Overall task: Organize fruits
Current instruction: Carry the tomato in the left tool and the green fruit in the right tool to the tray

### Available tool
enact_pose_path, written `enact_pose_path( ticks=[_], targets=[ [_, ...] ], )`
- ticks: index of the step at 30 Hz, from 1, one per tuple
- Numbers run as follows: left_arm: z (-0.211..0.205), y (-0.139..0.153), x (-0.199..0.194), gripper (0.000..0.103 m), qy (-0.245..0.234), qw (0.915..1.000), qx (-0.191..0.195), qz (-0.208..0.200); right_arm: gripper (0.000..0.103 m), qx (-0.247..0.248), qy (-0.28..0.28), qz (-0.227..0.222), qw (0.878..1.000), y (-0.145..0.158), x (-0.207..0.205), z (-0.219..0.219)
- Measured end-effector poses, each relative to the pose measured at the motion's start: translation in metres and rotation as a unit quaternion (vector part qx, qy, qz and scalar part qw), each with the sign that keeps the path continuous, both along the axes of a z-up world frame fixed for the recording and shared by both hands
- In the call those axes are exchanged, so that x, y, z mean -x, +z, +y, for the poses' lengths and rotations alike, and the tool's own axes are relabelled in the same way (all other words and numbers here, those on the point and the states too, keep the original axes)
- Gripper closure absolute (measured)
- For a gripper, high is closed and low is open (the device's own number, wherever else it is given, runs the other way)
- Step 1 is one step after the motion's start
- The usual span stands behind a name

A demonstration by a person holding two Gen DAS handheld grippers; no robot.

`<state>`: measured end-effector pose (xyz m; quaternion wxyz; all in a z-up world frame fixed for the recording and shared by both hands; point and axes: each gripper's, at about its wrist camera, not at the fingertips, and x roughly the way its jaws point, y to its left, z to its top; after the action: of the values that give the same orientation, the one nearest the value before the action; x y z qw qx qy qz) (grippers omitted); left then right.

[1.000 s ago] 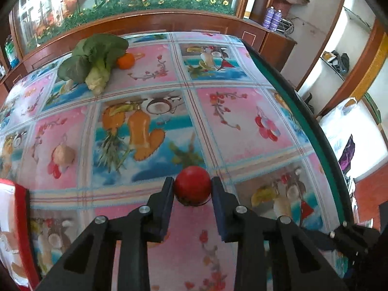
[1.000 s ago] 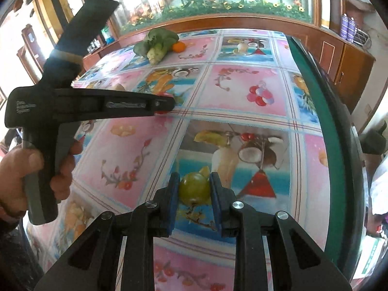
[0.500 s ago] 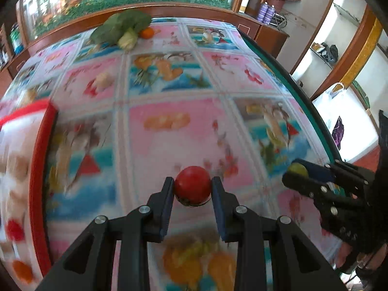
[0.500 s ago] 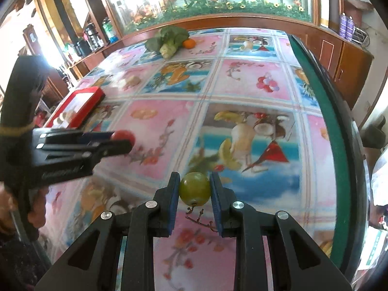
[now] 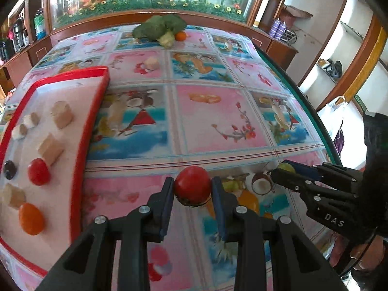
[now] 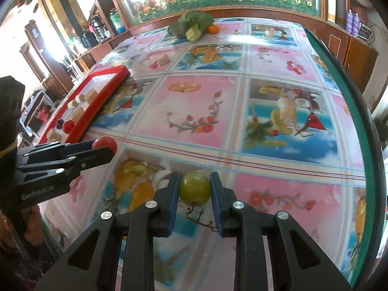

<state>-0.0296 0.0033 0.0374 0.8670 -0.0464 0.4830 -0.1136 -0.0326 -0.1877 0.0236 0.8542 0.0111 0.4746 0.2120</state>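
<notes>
You have swung your left hand-held gripper (image 5: 192, 190) back toward the red tray (image 5: 94, 111), now near on its left. It still pinches the red fruit (image 5: 192, 188) above the worktop (image 5: 218, 111); your right hand-held gripper (image 6: 194, 190) clamps the green fruit (image 6: 194, 188).

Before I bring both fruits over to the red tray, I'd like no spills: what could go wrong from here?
1. The red fruit and green fruit are round and pinched only at their sides, so either could slip out and roll along the table.
2. The red tray already holds blocks and fruits, so a careless drop may knock them.
3. The left gripper and right gripper are near each other and might collide.
</notes>
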Motion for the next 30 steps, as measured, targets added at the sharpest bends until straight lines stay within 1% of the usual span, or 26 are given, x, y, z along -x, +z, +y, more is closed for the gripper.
enact_pose_path(
  ticks=[8, 14, 23, 30],
  targets=[
    [0.027, 0.011, 0.013, 0.069, 0.014, 0.9997, 0.009, -0.018, 0.078, 0.004, 0.019, -0.005, 1.0, 0.008, 0.001, 0.038],
    [0.059, 0.02, 0.019, 0.069, 0.039, 0.9986, 0.021, -0.027, 0.078, 0.001, 0.041, -0.011, 0.999, 0.017, -0.002, 0.073],
    [0.125, 0.033, 0.028, 0.069, 0.103, 0.9937, 0.015, -0.042, 0.079, -0.013, 0.088, -0.028, 0.996, 0.037, -0.014, 0.129],
    [0.18, 0.035, 0.035, 0.069, 0.162, 0.9857, -0.001, -0.046, 0.079, -0.019, 0.13, -0.041, 0.99, 0.049, -0.028, 0.177]
  ],
)
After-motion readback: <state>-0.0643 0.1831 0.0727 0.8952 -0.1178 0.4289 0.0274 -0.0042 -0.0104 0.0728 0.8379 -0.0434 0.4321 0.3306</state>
